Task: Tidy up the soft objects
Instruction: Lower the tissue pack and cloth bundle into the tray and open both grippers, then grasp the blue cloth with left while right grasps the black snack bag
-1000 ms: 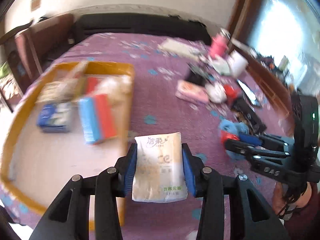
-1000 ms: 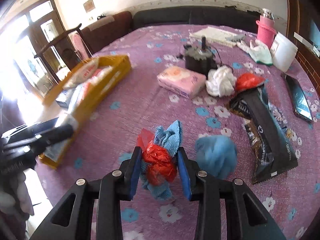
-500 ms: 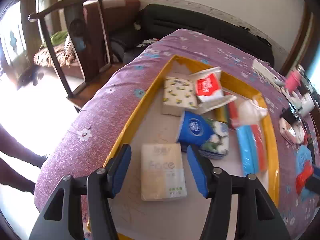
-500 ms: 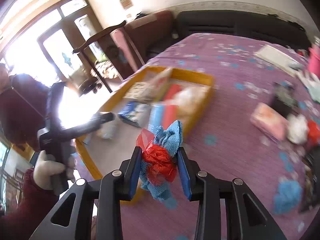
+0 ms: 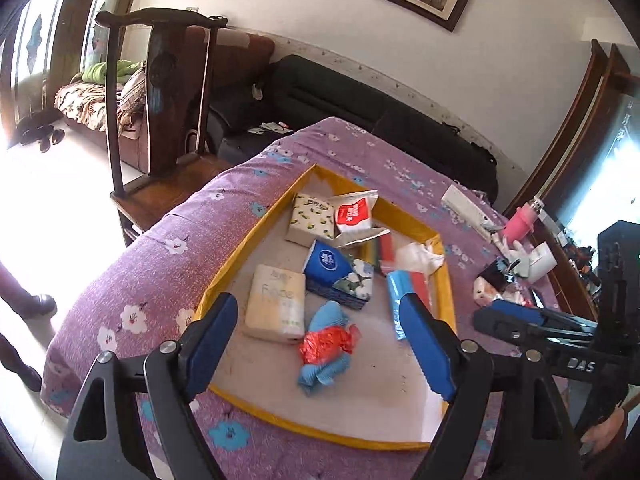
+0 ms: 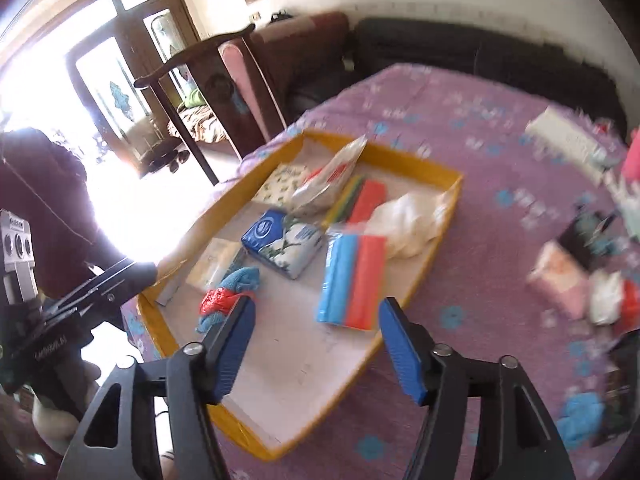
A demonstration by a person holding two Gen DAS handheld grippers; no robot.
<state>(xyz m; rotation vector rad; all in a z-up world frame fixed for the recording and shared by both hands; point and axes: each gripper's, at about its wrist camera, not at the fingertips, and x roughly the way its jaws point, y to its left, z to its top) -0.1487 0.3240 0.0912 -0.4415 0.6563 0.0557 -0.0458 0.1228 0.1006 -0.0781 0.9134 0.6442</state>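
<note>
So there's a yellow-rimmed tray (image 5: 444,280) on the purple flowered bedspread (image 5: 160,264), and it's getting pretty full. Going left to right in the left wrist view: a cream tissue pack (image 5: 275,303) lies flat near the tray's left wall, a blue tissue pack (image 5: 340,276) sits just beside it, then the blue cloth and red bag bundle (image 5: 326,346) in the front middle, touching nothing but the tray floor. Further right is a blue and red flat pack (image 5: 408,292) along the right wall, with a white crumpled bag (image 5: 418,258) behind it. At the back are a lemon-print pack (image 5: 312,224) and a red-and-white pouch (image 5: 354,216).

Left gripper (image 5: 336,352) has just been opening and its jaws are wide, nothing between them. Right gripper (image 6: 316,344), same deal: spread apart, empty, bundle lying free in the tray.
</note>
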